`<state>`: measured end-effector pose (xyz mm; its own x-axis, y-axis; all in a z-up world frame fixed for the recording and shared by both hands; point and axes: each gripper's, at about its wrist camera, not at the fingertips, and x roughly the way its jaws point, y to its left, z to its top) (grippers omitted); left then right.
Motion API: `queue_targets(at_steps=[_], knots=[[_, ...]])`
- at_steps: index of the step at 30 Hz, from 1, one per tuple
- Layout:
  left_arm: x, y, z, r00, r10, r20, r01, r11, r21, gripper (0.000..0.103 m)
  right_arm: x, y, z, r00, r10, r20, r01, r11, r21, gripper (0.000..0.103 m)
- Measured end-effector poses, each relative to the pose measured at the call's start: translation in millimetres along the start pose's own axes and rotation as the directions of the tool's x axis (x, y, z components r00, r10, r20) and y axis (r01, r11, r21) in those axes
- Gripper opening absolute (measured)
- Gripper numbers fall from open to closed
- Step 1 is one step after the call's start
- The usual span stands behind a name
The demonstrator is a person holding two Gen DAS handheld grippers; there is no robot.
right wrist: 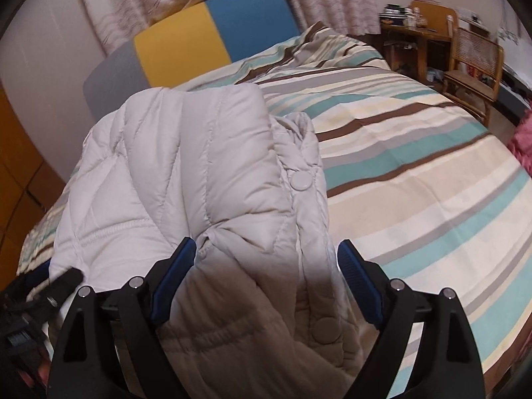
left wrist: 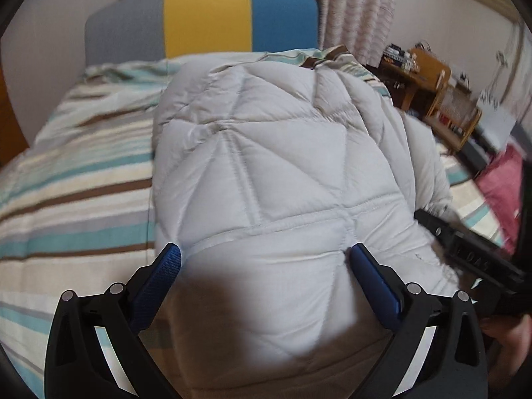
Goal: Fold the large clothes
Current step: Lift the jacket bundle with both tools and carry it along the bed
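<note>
While jacket (left wrist: 266, 173) lies lengthwise twd headboard (left wrist: 206, 20) | left gripper (left wrist: 266, 259) apart | right gripper (right wrist: 267, 252) apart

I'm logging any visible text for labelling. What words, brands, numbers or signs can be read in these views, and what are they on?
Embossed letters on the black body of the right gripper, seen in the left wrist view: blurred, not reliably readable.
Quilted jacket and its snap buttons: no text visible.
Items on the wooden desk: too small and blurred to read.
Striped bedcover: none.
</note>
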<state>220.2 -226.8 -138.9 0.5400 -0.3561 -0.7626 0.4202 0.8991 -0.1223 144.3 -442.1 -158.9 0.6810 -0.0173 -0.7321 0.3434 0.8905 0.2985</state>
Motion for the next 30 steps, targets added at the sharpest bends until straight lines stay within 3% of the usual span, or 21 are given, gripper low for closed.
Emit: queue_targets(at_steps=[6, 12, 16, 19, 20, 21, 24, 28, 30], knots=[[-11, 38, 4, 1.0, 0.016, 0.014, -0.014, 0.993, -0.115, 0.1, 10, -8, 13, 0.994, 0.05, -0.096, -0.054, 0.998, -0.04, 0.092], [4, 59, -1, 0.992, -0.116, -0.042, 0.107, 0.977, -0.187, 0.1, 26, -22, 19, 0.974, 0.133, -0.186, -0.132, 0.991, 0.021, 0.092], [19, 61, -5, 0.97, -0.222, -0.097, 0.194, 0.953, -0.233, 0.1, 48, -37, 22, 0.926, 0.267, -0.266, -0.235, 0.961, 0.146, 0.092], [25, 60, -4, 0.96, -0.253, -0.123, 0.219, 0.947, -0.235, 0.1, 55, -37, 25, 0.909, 0.314, -0.274, -0.278, 0.947, 0.161, 0.085], [26, 56, -4, 0.958, -0.257, -0.127, 0.224, 0.949, -0.224, 0.097, 56, -35, 26, 0.907, 0.322, -0.273, -0.29, 0.945, 0.149, 0.079], [26, 53, -3, 0.956, -0.264, -0.126, 0.234, 0.949, -0.211, 0.086, 56, -33, 27, 0.903, 0.332, -0.273, -0.302, 0.942, 0.146, 0.076], [20, 38, 2, 0.964, -0.24, -0.115, 0.221, 0.963, -0.154, 0.074, 55, -30, 30, 0.899, 0.351, -0.261, -0.322, 0.935, 0.148, 0.07], [5, 29, 7, 0.974, -0.219, -0.059, 0.213, 0.973, -0.089, 0.06, 44, -26, 29, 0.906, 0.381, -0.187, -0.362, 0.924, 0.126, 0.069], [-6, 28, 10, 0.981, -0.192, -0.015, 0.192, 0.981, -0.034, 0.055, 39, -20, 28, 0.898, 0.414, -0.15, -0.399, 0.909, 0.122, 0.068]])
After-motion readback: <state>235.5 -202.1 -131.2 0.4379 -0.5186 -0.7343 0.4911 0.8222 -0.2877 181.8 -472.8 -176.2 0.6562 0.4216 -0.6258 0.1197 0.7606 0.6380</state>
